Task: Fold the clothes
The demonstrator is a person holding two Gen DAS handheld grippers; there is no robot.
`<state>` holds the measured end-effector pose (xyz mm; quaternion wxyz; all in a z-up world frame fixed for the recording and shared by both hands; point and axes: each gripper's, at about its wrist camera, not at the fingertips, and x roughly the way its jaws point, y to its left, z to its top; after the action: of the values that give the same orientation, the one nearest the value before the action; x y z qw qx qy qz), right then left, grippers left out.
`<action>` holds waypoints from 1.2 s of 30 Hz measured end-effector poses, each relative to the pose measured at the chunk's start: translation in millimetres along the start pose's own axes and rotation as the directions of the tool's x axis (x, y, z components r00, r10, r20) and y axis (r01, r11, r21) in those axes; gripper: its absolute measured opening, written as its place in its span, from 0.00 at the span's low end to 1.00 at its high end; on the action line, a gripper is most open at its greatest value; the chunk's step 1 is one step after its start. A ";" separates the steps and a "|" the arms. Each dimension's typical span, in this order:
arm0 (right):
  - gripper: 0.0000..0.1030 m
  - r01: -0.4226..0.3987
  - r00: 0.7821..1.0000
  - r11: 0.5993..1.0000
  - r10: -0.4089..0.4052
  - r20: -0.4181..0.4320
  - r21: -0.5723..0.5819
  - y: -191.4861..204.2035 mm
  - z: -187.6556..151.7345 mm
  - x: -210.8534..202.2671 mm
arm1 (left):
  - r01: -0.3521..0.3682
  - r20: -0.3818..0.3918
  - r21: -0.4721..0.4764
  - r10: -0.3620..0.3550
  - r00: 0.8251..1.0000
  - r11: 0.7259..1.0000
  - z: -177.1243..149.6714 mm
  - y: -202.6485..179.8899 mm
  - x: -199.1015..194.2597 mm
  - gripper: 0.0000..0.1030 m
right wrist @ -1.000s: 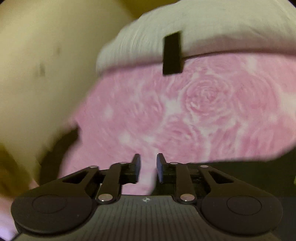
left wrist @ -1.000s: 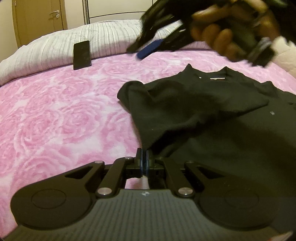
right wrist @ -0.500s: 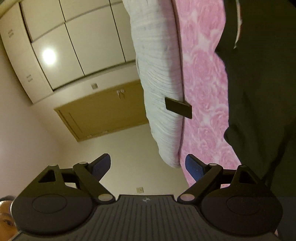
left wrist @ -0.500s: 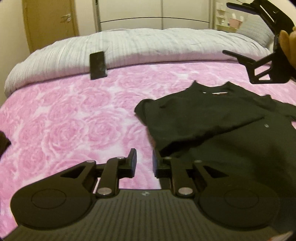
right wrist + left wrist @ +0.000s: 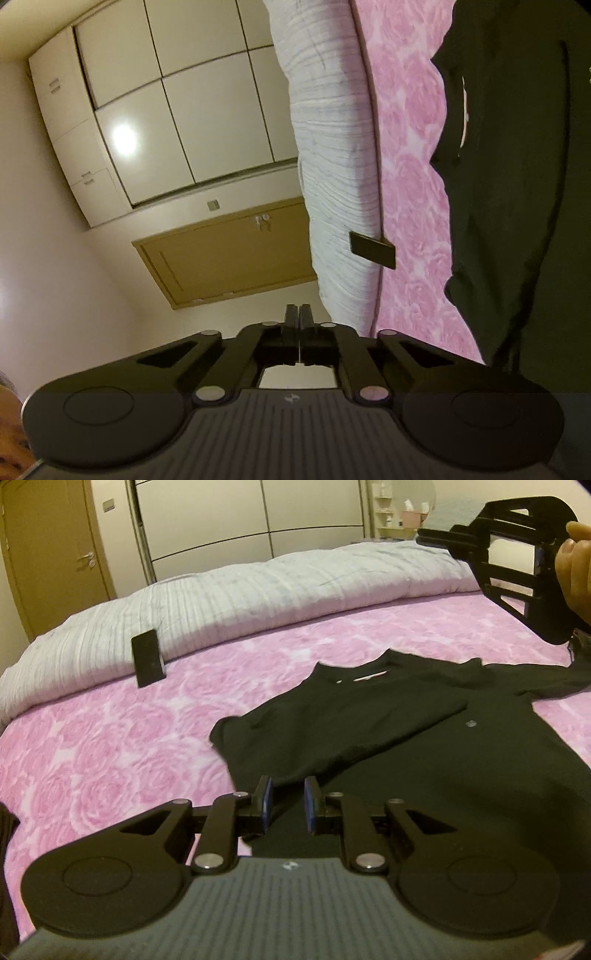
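— Black cotton, is it? Where does the shirt point(image 5: 424, 746) lie?

— On the pink rose-patterned bedspread point(image 5: 110, 738), spread mostly flat. Its collar points toward the far side of the bed, where the white ribbed duvet point(image 5: 258, 587) is bunched in a long roll, and its long axis runs from that collar back toward the left gripper point(image 5: 287, 805). One sleeve is folded in across the chest; the other sleeve stretches out flat to the right.

— And the grippers?

— The left one hovers above the shirt's near edge, its blue-padded fingers point(image 5: 265, 801) a small gap apart with nothing between them. The right gripper point(image 5: 296, 321) is held up in the air by a hand point(image 5: 576, 565), rolled onto its side and off the cloth, its jaws pressed together on nothing.

— Anything else on the bed?

— A dark phone point(image 5: 148, 662) leans against the duvet roll, well apart from the shirt.

— The room?

— Cream wardrobe doors point(image 5: 258, 520) behind the bed, a tan wooden door point(image 5: 55, 557) to their left, pale walls.
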<state>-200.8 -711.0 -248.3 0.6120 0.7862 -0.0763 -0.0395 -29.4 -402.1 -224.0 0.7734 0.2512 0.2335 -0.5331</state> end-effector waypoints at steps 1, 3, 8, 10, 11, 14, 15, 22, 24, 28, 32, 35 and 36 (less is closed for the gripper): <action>0.04 -0.011 1.000 1.000 0.011 0.005 0.009 1.1 0.2 -3.6 | 0.005 0.006 0.006 -0.005 1.000 1.000 2.0 -2.7 -1.8 0.14; 0.04 -0.029 0.999 0.999 0.028 0.021 0.028 2.1 0.1 -9.5 | 0.017 0.015 0.016 -0.017 1.000 1.000 5.6 -6.3 -5.2 0.14; 0.03 -0.082 0.994 0.994 0.076 0.081 0.070 5.4 -4.8 -30.8 | 0.074 0.031 0.060 -0.076 0.997 0.995 9.4 -12.5 -9.0 0.14; 0.11 -0.090 0.991 0.991 0.080 0.104 0.096 4.6 -6.2 -38.2 | 0.093 0.040 0.077 -0.096 0.995 0.993 10.0 -13.0 -9.6 0.14; 0.17 -0.090 0.990 0.990 0.077 0.116 0.110 3.3 -6.6 -41.3 | 0.100 0.044 0.079 -0.103 0.994 0.992 10.7 -12.1 -9.8 0.14; 0.59 -0.089 0.986 0.986 0.067 0.154 0.141 -2.2 -7.9 -48.8 | 0.119 0.055 0.088 -0.124 0.991 0.989 12.3 -9.6 -10.9 0.14; 0.58 -0.094 0.985 0.986 0.072 0.158 0.136 -1.7 -9.2 -50.6 | 0.124 0.059 0.095 -0.130 0.990 0.988 12.5 -9.0 -10.9 0.14; 0.90 -0.091 0.980 0.989 0.068 0.188 0.116 1.6 -17.8 -57.3 | 0.148 0.063 0.122 -0.156 0.986 0.981 12.0 -5.1 -7.9 0.14; 1.00 -0.057 0.981 0.994 0.039 0.192 0.093 4.6 -17.4 -59.6 | 0.151 0.061 0.130 -0.160 0.985 0.980 11.8 -8.2 -7.0 0.14; 1.00 0.036 0.983 0.999 -0.039 0.178 0.015 13.9 -10.6 -66.5 | 0.150 0.055 0.136 -0.159 0.986 0.979 14.9 -19.6 -2.8 0.14; 1.00 0.104 0.982 0.994 -0.098 0.162 -0.028 20.6 9.8 -79.7 | 0.138 0.054 0.156 -0.148 0.988 0.978 22.1 -43.1 4.1 0.14; 1.00 0.227 0.967 0.966 -0.207 0.151 -0.127 31.3 36.9 -92.7 | 0.113 0.057 0.171 -0.125 0.991 0.979 33.3 -69.7 12.0 0.16; 1.00 0.281 0.954 0.943 -0.256 0.154 -0.178 36.0 48.7 -97.8 | 0.104 0.058 0.177 -0.115 0.992 0.979 37.8 -79.6 15.3 0.17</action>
<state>-307.3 -749.7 -228.5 0.6699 0.7201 -0.0034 -0.1808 -95.8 -461.3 -215.9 0.7255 0.2862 0.1732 -0.6014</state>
